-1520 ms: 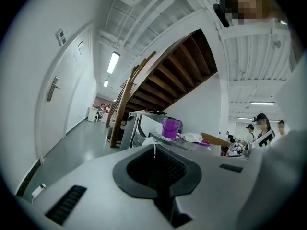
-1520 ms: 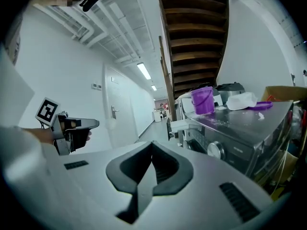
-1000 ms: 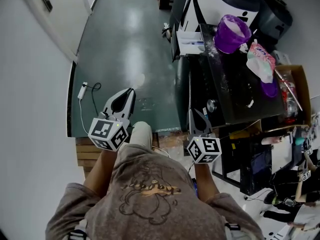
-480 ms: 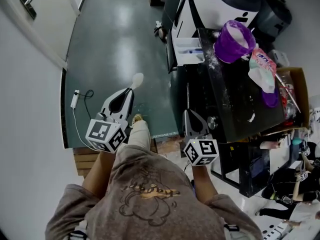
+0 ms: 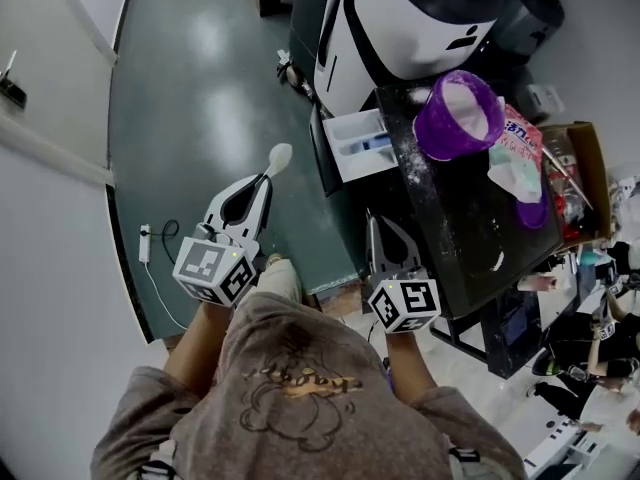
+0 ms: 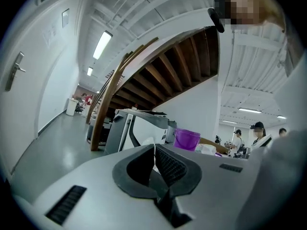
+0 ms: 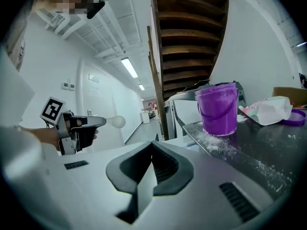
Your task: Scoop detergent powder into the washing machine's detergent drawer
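Note:
My left gripper (image 5: 264, 182) is shut on the handle of a white spoon (image 5: 279, 155), held over the green floor left of the washing machine (image 5: 400, 18). The white detergent drawer (image 5: 358, 144) stands pulled out beside the black table (image 5: 470, 228). On the table are a purple bucket (image 5: 458, 116) and a detergent bag (image 5: 515, 158). My right gripper (image 5: 376, 224) is shut with nothing in it, near the table's near left edge. The right gripper view shows the bucket (image 7: 217, 108), the bag (image 7: 268, 110) and the spoon (image 7: 115, 122) in the left gripper (image 7: 79, 128).
White powder is spilled on the table top (image 7: 225, 145). A purple lid (image 5: 533, 211) lies by the bag, and a cardboard box (image 5: 585, 168) sits at the table's right. A white power strip (image 5: 146, 243) lies on the floor at the left. People stand in the background on the right.
The washing machine, drawer and table have come closer and lower in the head view. Both grippers keep their pose, and the spoon stays in the left one.

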Demonstrator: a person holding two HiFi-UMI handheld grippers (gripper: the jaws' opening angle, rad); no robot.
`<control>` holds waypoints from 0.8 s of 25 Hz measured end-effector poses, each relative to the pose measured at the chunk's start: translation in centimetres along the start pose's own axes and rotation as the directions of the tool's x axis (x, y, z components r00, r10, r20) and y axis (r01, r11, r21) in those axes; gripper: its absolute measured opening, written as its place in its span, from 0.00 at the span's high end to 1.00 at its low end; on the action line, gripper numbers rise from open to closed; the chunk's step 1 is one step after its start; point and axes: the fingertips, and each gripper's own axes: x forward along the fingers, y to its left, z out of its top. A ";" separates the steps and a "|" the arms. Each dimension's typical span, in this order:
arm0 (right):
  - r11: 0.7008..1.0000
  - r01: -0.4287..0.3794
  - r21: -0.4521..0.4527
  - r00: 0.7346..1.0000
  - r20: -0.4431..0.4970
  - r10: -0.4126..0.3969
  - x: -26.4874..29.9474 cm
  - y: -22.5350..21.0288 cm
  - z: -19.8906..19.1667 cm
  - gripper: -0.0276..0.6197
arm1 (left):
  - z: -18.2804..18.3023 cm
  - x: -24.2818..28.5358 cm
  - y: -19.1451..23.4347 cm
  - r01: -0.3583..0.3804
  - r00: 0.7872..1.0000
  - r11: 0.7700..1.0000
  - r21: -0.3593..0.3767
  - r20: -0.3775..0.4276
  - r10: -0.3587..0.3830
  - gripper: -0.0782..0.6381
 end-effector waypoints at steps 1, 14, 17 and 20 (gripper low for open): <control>1.000 0.020 0.011 1.000 -0.003 -0.020 0.8 -0.2 0.9 0.95 | 0.9 1.2 0.4 0.019 1.000 1.000 -0.004 -0.010 -0.019 0.86; 0.977 0.208 0.044 0.978 0.025 -0.209 2.4 -2.5 9.1 0.95 | 8.5 9.1 -0.6 0.211 0.977 0.978 -0.007 -0.037 -0.211 0.86; 0.976 0.211 0.053 0.977 0.033 -0.213 2.9 -2.6 9.9 0.95 | 8.7 9.4 -0.7 0.216 0.975 0.976 -0.017 -0.048 -0.216 0.86; 0.978 0.203 0.057 0.978 0.044 -0.206 3.3 -2.5 10.7 0.95 | 9.1 9.9 -1.0 0.221 0.974 0.975 -0.018 -0.052 -0.222 0.86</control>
